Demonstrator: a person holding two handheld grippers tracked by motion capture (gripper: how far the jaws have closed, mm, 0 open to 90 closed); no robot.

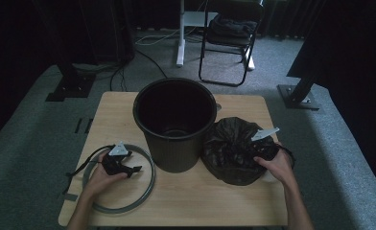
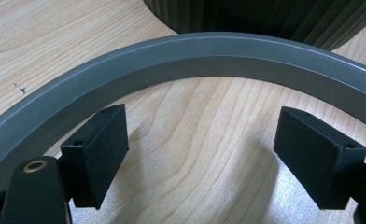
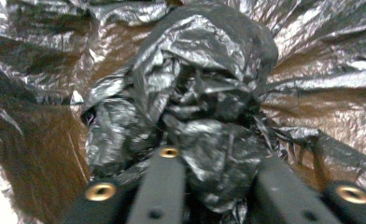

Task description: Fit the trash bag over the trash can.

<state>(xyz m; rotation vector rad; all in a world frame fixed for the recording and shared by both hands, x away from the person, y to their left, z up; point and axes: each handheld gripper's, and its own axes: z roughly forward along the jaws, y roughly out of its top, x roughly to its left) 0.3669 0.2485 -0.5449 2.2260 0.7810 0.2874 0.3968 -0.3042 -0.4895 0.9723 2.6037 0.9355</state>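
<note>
The right gripper (image 1: 264,146), held in the person's right hand (image 1: 277,165), sits at the near right side of a filled, crinkled black plastic rubbish bag (image 1: 231,148). In the right gripper view its two black jaws stand close together and pinch the bunched, twisted neck of the bag (image 3: 190,107); crumpled film fills the gap between them. The bag rests on the right half of a light wooden table (image 1: 114,108), its left side touching the wall of the bin.

A black ribbed plastic waste bin (image 1: 175,122) stands upright at the middle of the table, its mouth open at the top.

The left gripper (image 1: 120,162), held in the person's left hand (image 1: 102,175), rests low over the table at the near left. In the left gripper view its jaws are spread wide with bare wood between them and grip nothing. A flat grey plastic ring (image 2: 209,51) lies on the table around this gripper; its arc passes just ahead of the jaw tips, apart from them. The ring (image 1: 145,189) lies just left of the bin's base.
</note>
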